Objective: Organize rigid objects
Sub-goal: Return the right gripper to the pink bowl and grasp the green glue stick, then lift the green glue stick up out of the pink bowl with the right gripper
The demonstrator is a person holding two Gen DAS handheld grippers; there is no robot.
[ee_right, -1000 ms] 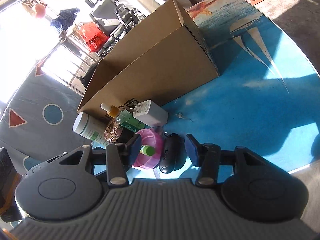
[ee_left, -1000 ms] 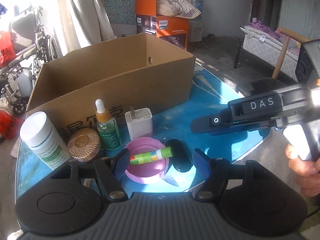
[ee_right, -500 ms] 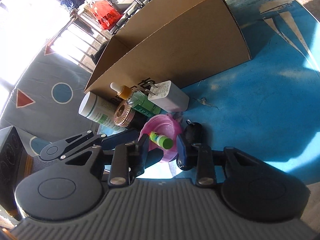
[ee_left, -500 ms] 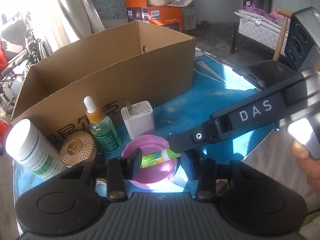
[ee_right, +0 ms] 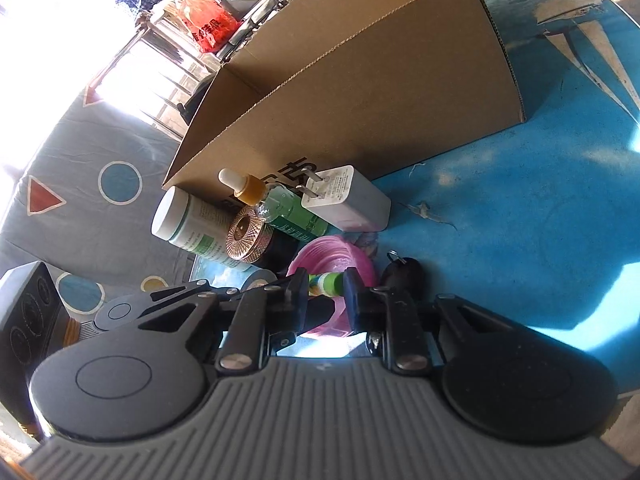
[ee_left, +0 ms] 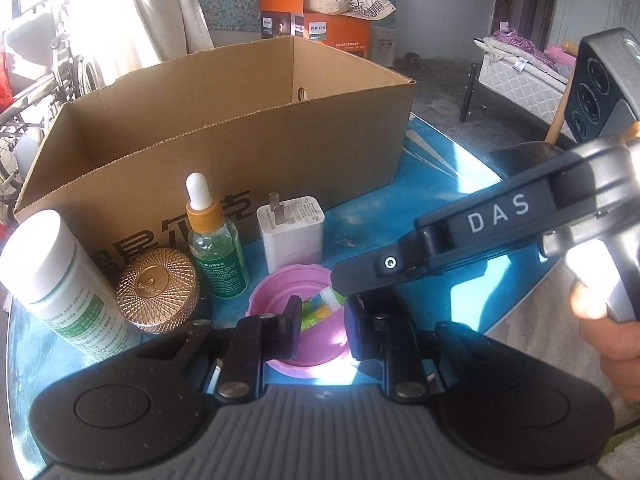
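A: Blue printed worktop [ee_left: 440, 184] sitting in a sunlit room; an orange carton [ee_left: 320, 28] and a bed [ee_left: 520, 68] showing behind it. An open cardboard box [ee_left: 240, 120] standing on the worktop, far side.

B: Row in front of the box, left to right in the left wrist view: white bottle [ee_left: 60, 280] upright, gold-lidded jar [ee_left: 157, 289], green dropper bottle [ee_left: 215, 242] upright, white charger plug [ee_left: 291, 237] with its prongs up. All outside the box.

A: Pink bowl [ee_left: 276, 300] sitting just in front of the plug, with a green glue stick [ee_right: 330, 281] lying in it. A dark fob [ee_right: 404, 276] lying just beside the bowl.

B: Left gripper [ee_left: 320, 322] is reaching over the bowl; its jaws are closing with the stick between them. Cannot tell whether the pads are touching it yet.

A: Right gripper [ee_right: 326, 286] is coming in from the other side, held by a hand [ee_left: 612, 332]. Its jaws are clamping on the stick's green end, pads pressing both sides.

B: Both grippers are meeting over the same bowl, nearly touching.
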